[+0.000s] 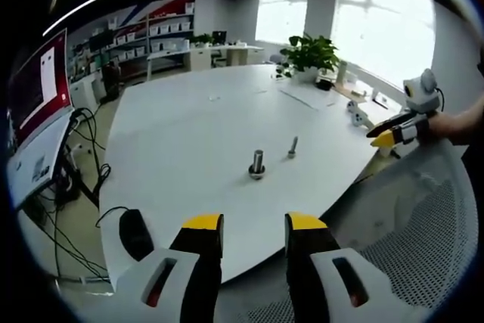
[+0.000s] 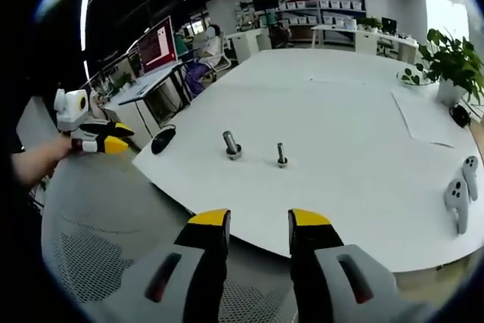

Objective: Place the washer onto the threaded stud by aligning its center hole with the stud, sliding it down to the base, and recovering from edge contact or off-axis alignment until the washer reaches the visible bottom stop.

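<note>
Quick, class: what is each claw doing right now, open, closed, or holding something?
Left claw: open, holding nothing, back from the white table.
Right claw: open, holding nothing, also short of the table.

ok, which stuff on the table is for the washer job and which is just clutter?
For the job:
- stud with washer at its base
- second, thinner stud
- left gripper, right gripper, both open and empty

Just lying about:
- computer mouse
- potted plant
- two white controllers
- sheet of paper
</note>
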### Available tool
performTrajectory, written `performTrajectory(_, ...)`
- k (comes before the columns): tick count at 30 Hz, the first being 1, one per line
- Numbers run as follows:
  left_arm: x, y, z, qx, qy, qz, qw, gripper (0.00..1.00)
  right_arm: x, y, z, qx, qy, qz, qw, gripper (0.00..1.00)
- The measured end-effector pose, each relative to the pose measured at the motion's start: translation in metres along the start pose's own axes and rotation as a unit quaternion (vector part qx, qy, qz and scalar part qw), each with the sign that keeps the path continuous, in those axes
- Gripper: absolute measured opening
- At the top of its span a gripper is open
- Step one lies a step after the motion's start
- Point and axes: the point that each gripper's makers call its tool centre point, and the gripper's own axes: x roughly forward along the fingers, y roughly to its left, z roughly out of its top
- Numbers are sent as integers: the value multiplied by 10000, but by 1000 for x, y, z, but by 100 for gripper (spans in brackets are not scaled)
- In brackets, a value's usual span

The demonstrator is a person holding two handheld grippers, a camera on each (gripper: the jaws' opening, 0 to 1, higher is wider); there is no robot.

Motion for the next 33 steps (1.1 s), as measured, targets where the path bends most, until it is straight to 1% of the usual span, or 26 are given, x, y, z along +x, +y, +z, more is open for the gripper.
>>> performTrajectory(8, 0, -1, 1, -3, -16, -12, 10000, 30, 0, 0, 2, 34, -71, 32, 10000, 33)
performTrajectory(10, 0, -1, 0, -7, -8, -13, 10000, 30, 0, -1, 1, 38, -31, 16, 10000, 33)
performTrajectory(13, 0, -1, -1, 13, 28, -4, 10000, 30, -1, -1, 2, 48, -71, 15, 10000, 33)
performTrajectory(33, 0, 2, 0, -8, 2, 61, 10000, 30, 0, 2, 3, -14, -82, 85, 9999, 33)
